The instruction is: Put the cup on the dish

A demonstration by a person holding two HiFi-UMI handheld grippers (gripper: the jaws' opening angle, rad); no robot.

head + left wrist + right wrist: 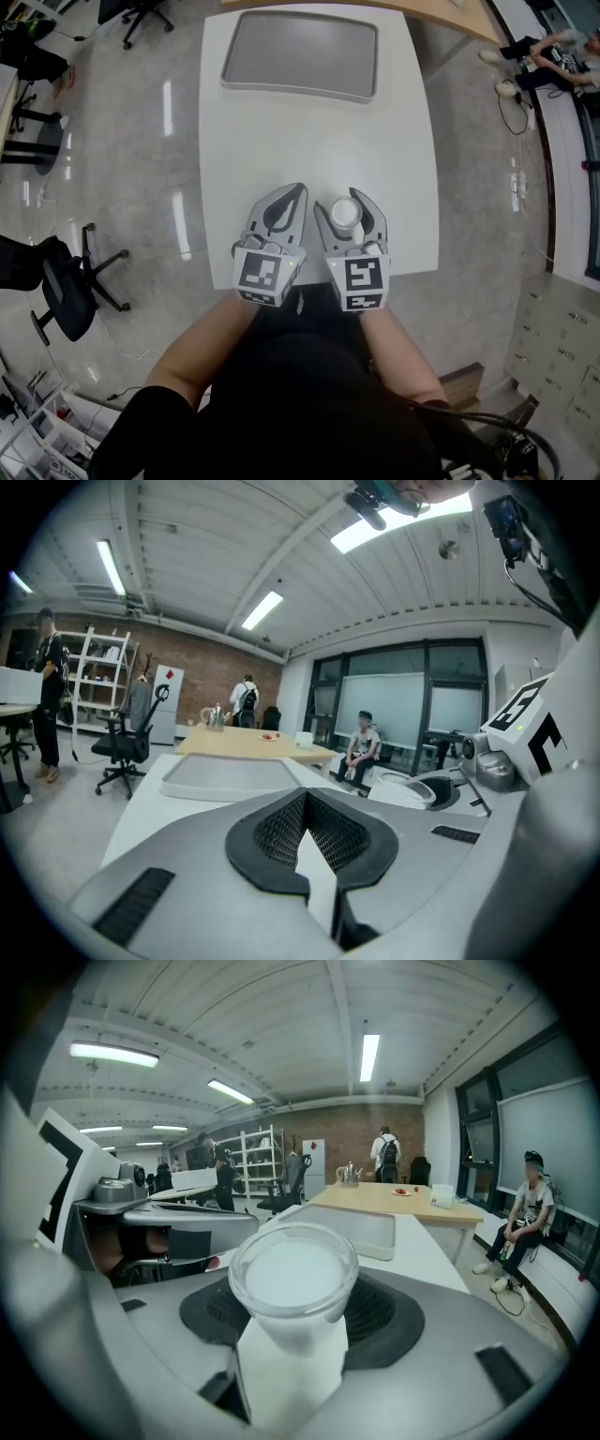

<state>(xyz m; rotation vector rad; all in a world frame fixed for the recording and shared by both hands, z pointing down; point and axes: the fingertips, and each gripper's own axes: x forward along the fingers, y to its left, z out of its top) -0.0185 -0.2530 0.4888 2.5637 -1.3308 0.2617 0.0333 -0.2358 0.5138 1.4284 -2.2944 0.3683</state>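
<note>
At 9 o'clock in the head view, a black office chair (58, 286) stands on the glossy grey floor beside the white table (403, 141).

Your left gripper (298, 191) sits at the table's 6 o'clock edge. Its jaws meet at the tips and hold nothing.

Just to its right, your right gripper (345, 206) has its jaws closed on the cup (345, 213), a small clear cup that looks milky white inside. It is upright, with its mouth facing up. No view shows whether it touches the table or hangs just above it.

The dish (300, 52), a flat grey tray with a raised rim, lies at 12 o'clock on the far end of the table, well apart from the cup.

The only print is the black-and-white square pattern on the left marker cube (262, 275) and the right marker cube (365, 278). It spells no words.

The head view alone shows your forearms and the floor. The gripper views alone show the room:
- **Right gripper view:** the cup fills the centre, and the dish lies behind it at 1 o'clock.
- **Further back:** there is a wooden table (403, 1199) and a brick wall (337, 1143).
- **People:** a person with a backpack (386, 1162) stands at 12 o'clock, and a seated person (525, 1213) is by the windows at 3 o'clock.
- **Left gripper view:** the cup appears side-on at 3 o'clock.
</note>
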